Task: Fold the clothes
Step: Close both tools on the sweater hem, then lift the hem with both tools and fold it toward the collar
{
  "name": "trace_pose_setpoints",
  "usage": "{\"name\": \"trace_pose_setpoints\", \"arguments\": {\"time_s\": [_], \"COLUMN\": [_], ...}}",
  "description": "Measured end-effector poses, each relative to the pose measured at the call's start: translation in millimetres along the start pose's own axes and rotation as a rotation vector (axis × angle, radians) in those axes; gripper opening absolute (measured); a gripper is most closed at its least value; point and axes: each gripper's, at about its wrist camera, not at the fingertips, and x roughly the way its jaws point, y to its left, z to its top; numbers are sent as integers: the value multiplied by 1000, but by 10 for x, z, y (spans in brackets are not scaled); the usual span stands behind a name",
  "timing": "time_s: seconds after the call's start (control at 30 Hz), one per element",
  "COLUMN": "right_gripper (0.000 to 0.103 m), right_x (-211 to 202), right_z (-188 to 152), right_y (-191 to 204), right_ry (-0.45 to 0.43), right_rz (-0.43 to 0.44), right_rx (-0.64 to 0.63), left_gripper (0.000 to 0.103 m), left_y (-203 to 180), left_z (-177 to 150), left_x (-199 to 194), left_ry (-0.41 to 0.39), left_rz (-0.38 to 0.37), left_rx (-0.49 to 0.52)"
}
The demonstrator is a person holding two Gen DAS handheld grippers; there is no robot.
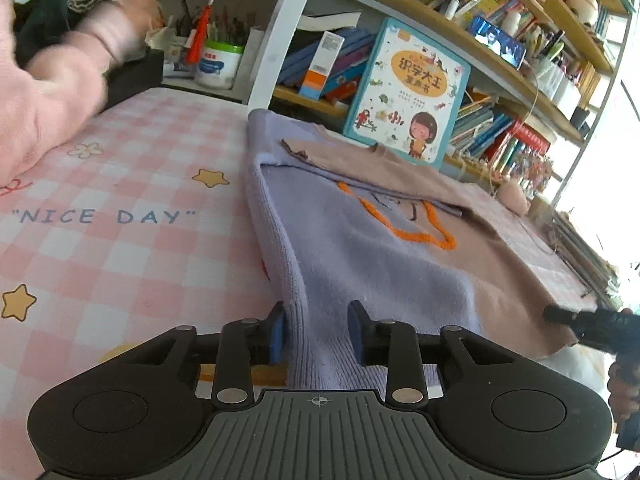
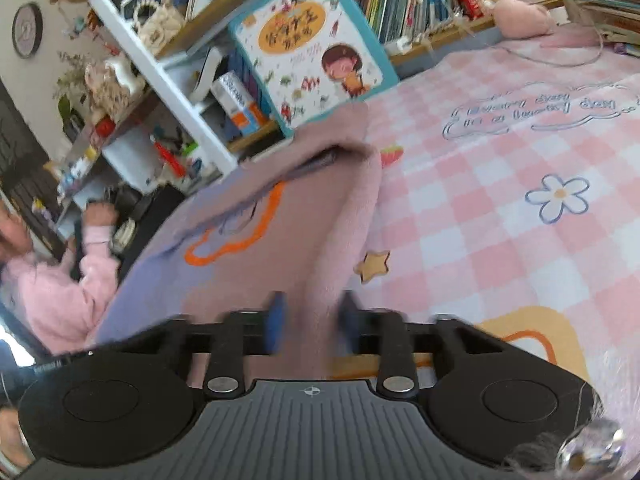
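Observation:
A knit sweater [image 1: 360, 248], lilac on one side and tan-pink on the other with an orange outline on the front, lies on the pink checked cloth. My left gripper [image 1: 318, 330] is open around the lilac hem, with a blue pad on each side. My right gripper [image 2: 310, 326] is open around the tan-pink edge of the sweater [image 2: 340, 232]; this view is blurred. The right gripper also shows in the left wrist view [image 1: 560, 316] at the sweater's near right corner.
The pink checked cloth [image 1: 120, 248] covers the table. A children's book [image 1: 408, 92] leans against bookshelves [image 1: 520, 92] at the back. A person in a pink top [image 1: 44, 104] sits at the left. A pink round thing [image 2: 520, 16] and a cable lie at the far right.

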Motion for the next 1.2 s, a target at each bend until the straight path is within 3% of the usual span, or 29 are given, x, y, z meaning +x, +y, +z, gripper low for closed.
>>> {"name": "trace_pose_setpoints", "arguments": {"time_s": [0.07, 0.13, 0.37, 0.57, 0.87, 1.2], "right_gripper": [10, 8, 6, 6, 10, 14], "right_x": [-31, -70, -517, -875, -766, -773], "right_z": [-29, -45, -174, -368, -442, -447], "right_y": [-14, -17, -9, 60, 31, -90], "right_ry": [-8, -11, -30, -3, 60, 52], "right_rz": [-3, -11, -5, 14, -16, 49], "right_rx": [1, -3, 4, 1, 35, 97], "left_gripper": [9, 6, 6, 6, 11, 8], "left_y": [19, 30, -194, -139, -16, 155], "left_z": [-14, -27, -169, -319, -354, -368], "left_x": [-3, -29, -301, -513, -419, -360], "left_ry": [-12, -3, 53, 59, 78, 63], "left_rz": [13, 3, -40, -74, -88, -146], "left_rx": [2, 2, 128, 71, -3, -123]}}
